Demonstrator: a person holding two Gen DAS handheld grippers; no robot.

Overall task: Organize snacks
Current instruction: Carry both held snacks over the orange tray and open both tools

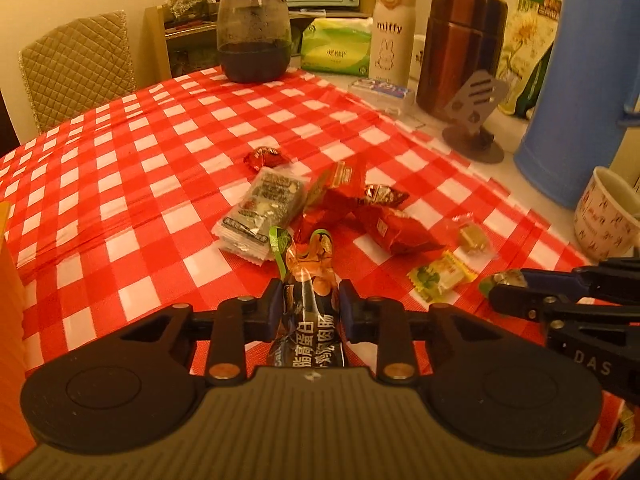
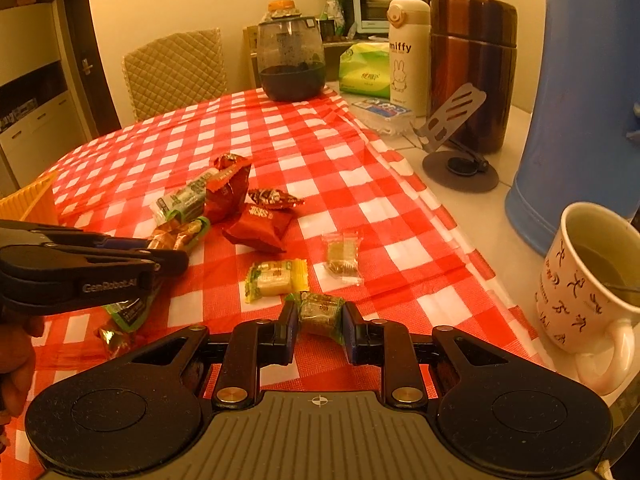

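Note:
My left gripper (image 1: 310, 292) is shut on a dark sausage-stick packet (image 1: 310, 328) with white lettering, held just above the red-checked cloth (image 1: 120, 160). From the right wrist view that gripper (image 2: 172, 258) comes in from the left with the packet (image 2: 176, 238) in it. My right gripper (image 2: 320, 314) is shut on a small green-wrapped candy (image 2: 322, 312). A pile of snacks lies ahead: a grey packet (image 1: 264, 208), red packets (image 1: 396, 232), a yellow candy (image 2: 276, 280) and a clear-wrapped candy (image 2: 342, 256).
An orange basket (image 2: 28, 202) stands at the left edge. On the bare table at the right stand a mug (image 2: 588, 292), a blue jug (image 2: 580, 100), a phone stand (image 2: 460, 160) and a brown flask (image 2: 472, 68). A glass teapot (image 2: 290, 64) is at the back.

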